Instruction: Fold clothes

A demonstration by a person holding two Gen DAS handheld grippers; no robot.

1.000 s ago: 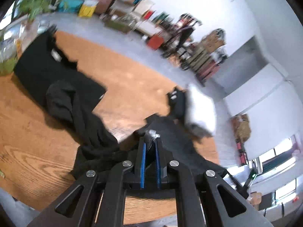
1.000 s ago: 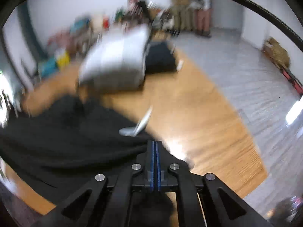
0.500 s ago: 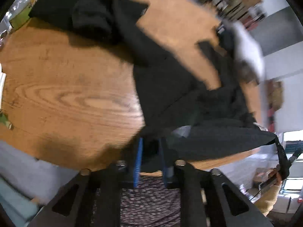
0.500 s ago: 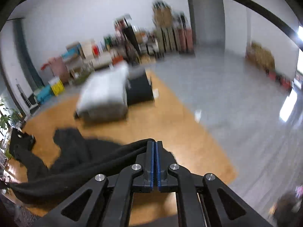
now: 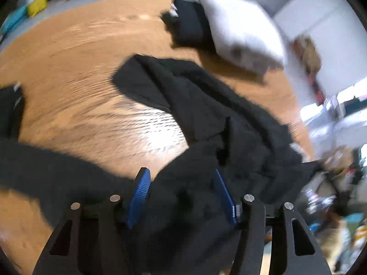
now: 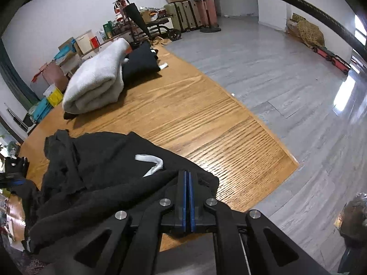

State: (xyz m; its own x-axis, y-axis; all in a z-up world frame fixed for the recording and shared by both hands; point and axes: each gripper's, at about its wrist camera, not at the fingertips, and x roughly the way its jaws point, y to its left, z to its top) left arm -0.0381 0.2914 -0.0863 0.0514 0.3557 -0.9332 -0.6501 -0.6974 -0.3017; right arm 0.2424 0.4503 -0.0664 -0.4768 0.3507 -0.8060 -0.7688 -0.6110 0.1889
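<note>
A crumpled black garment [image 5: 206, 119] lies on the wooden table [image 5: 80, 57], bunched toward its near edge; it also shows in the right wrist view [image 6: 103, 160] with a white neck label [image 6: 151, 162]. My left gripper [image 5: 181, 183] is open, its blue pads [image 5: 140, 192] spread apart with black cloth bunched between them. My right gripper [image 6: 186, 178] is shut on the garment's edge near the table's front. The left gripper shows at the far left of the right wrist view [image 6: 13, 171].
A folded white garment [image 6: 96, 84] and a folded black one [image 6: 140, 61] lie at the table's far end; both also show in the left wrist view [image 5: 243, 32], [image 5: 190, 23]. Another black cloth [image 5: 9, 112] lies at the left. Boxes and suitcases [image 6: 192, 11] line the wall.
My left gripper has opened and swung back over the table, cloth now loose between its pads. The right gripper has lowered the garment's edge onto the table, still shut.
</note>
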